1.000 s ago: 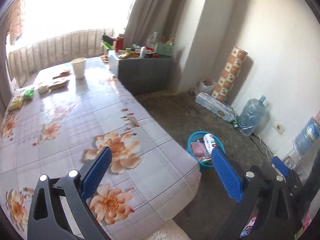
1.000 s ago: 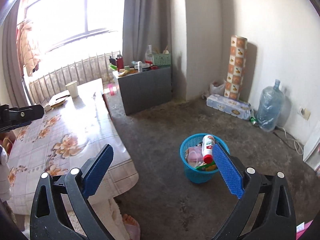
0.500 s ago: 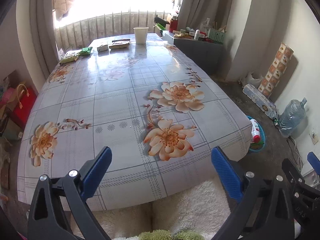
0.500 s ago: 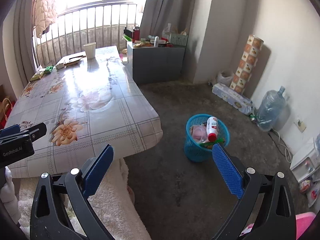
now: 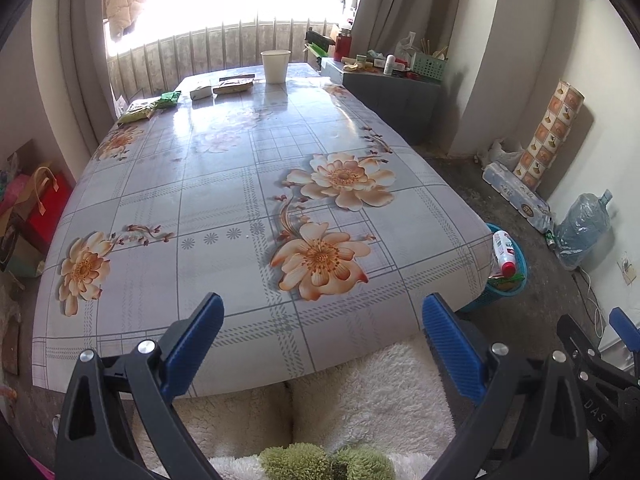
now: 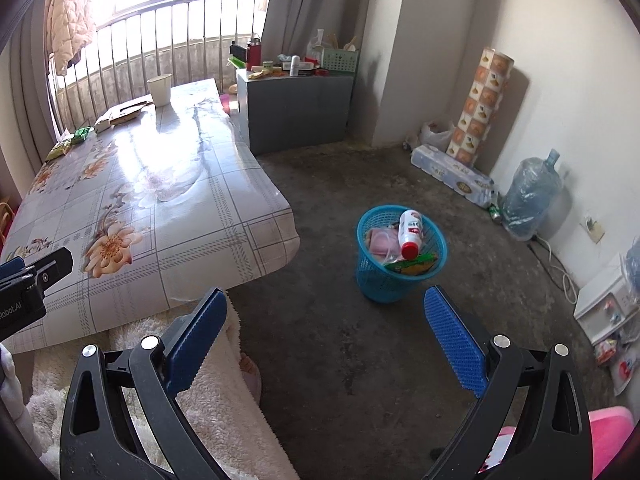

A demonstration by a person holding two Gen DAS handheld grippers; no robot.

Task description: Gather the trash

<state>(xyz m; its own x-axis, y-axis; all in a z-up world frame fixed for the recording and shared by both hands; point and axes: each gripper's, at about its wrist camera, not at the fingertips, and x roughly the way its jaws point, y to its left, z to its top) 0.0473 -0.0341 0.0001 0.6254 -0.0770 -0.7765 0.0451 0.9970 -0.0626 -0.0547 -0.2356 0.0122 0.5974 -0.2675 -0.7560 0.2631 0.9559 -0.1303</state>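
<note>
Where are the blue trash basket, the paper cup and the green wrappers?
blue trash basket [image 6: 384,286], right wrist view, front mesh wall.
paper cup [image 5: 275,67], left wrist view, side wall.
green wrappers [image 5: 141,109], left wrist view, nearest packet's top.

A rolled mat with an orange tile pattern [image 6: 479,106] leans upright against the white wall, with a wrapped pack of tissue rolls [image 6: 452,176] lying on the floor at its foot. Near them stands a large clear water jug [image 6: 528,196]. A padded jacket [image 6: 68,28] hangs by the bright window. A grey cabinet [image 6: 296,108] stands beside the curtain [image 6: 304,4].
</note>
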